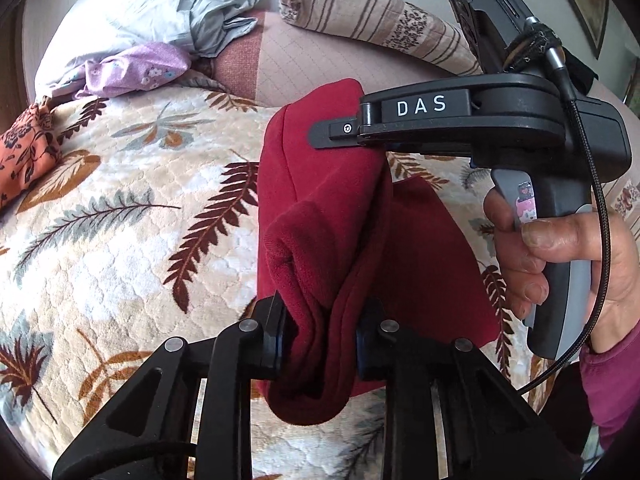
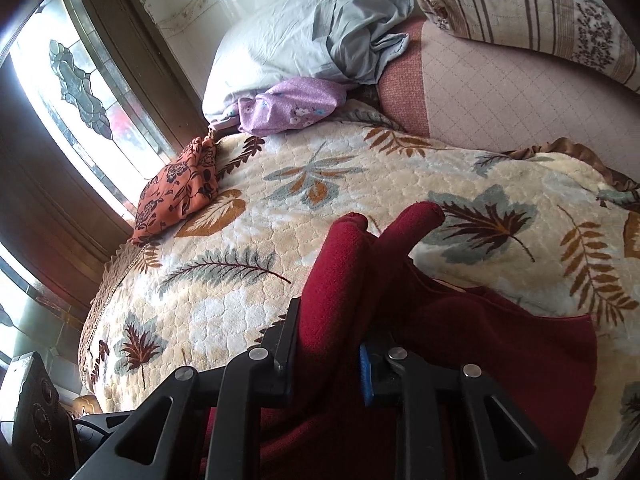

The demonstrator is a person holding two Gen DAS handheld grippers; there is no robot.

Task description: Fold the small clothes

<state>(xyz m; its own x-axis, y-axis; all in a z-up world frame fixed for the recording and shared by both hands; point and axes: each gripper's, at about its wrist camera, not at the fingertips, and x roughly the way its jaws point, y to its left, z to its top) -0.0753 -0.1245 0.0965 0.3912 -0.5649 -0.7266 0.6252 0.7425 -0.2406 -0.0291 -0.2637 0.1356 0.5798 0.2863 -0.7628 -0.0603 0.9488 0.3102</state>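
Observation:
A dark red garment point(image 1: 332, 208) hangs bunched above a leaf-patterned bedspread point(image 1: 120, 208). My left gripper point(image 1: 326, 340) is shut on a thick fold of it at the bottom of the left wrist view. My right gripper point(image 1: 332, 136) shows in that view from the side, held in a hand, its fingers pinching the garment's upper edge. In the right wrist view my right gripper point(image 2: 332, 344) is shut on the red garment point(image 2: 344, 280), with two folded ends sticking up past the fingers. The rest of the cloth point(image 2: 500, 352) drapes down to the right.
An orange floral cloth point(image 2: 176, 192) lies near the bed's window edge. A purple floral cloth point(image 2: 292, 108), a grey-blue pillow point(image 2: 304, 40) and a striped bolster point(image 2: 528, 16) lie at the head. A window point(image 2: 80, 80) is at the left.

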